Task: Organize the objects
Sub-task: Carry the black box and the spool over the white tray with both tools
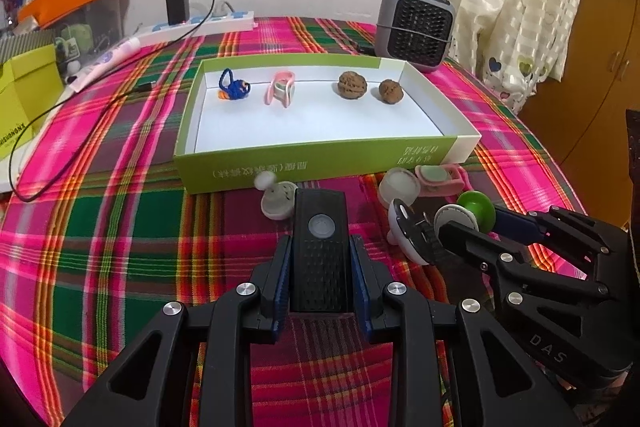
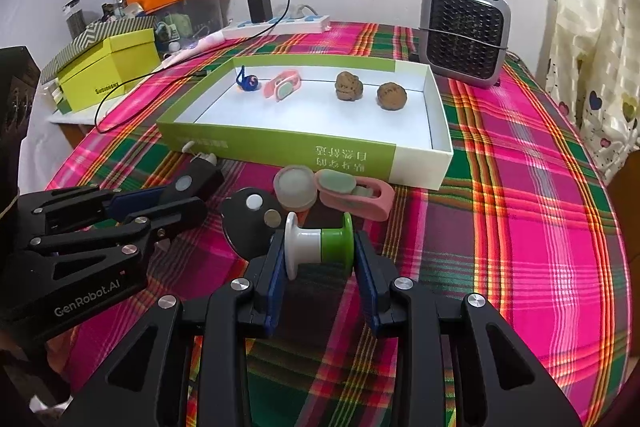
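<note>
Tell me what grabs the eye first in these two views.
The loud pink-and-green plaid cloth covers the whole table. On it lies a green tray with two walnuts along its far wall. Up close, the left gripper is shut on a black remote, and the right gripper on a green-and-white spool.

The left gripper [image 2: 168, 215] body read "GenRobot.AI"; the right gripper [image 1: 464, 227] body read "DAS"; the tray's [image 2: 280, 151] Chinese print was illegible.
</note>
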`<action>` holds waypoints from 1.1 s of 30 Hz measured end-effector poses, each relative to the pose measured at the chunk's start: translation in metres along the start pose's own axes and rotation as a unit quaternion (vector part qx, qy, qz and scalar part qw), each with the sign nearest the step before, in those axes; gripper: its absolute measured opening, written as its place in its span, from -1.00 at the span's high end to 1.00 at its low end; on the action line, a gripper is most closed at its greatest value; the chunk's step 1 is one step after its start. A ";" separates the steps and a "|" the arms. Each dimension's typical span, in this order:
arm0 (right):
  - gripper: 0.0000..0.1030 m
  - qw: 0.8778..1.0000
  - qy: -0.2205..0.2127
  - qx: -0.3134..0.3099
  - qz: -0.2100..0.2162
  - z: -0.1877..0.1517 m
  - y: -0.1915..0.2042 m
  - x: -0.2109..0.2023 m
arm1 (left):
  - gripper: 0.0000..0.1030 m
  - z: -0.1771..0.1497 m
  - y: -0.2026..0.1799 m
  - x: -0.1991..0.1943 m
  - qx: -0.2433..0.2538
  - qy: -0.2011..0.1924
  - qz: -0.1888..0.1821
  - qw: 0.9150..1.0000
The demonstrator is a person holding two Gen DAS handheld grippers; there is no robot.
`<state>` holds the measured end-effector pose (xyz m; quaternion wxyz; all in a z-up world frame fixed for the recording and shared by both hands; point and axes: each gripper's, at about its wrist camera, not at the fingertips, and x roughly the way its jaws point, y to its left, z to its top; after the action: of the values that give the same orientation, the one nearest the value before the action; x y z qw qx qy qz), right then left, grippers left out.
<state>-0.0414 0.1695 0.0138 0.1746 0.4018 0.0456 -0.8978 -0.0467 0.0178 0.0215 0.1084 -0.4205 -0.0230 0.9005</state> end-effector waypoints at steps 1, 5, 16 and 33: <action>0.35 1.000 -0.001 -0.001 0.000 0.000 0.000 -0.001 | 0.51 0.000 0.000 -0.001 -0.001 -0.001 -0.001 1.000; 0.35 1.000 -0.004 -0.003 -0.001 0.001 0.003 -0.004 | 0.51 0.001 0.002 -0.006 -0.002 -0.007 -0.002 1.000; 0.35 1.000 -0.015 -0.010 0.002 0.008 0.008 -0.011 | 0.51 0.006 0.004 -0.017 -0.007 -0.021 -0.006 1.000; 0.35 0.999 -0.032 -0.018 0.013 0.029 0.009 -0.014 | 0.51 0.024 0.015 -0.025 -0.013 -0.042 0.001 0.999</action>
<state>-0.0499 0.1589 0.0440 0.1952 0.3702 0.0511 -0.9068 -0.0518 -0.0011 0.0537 0.1010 -0.3840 -0.0387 0.9170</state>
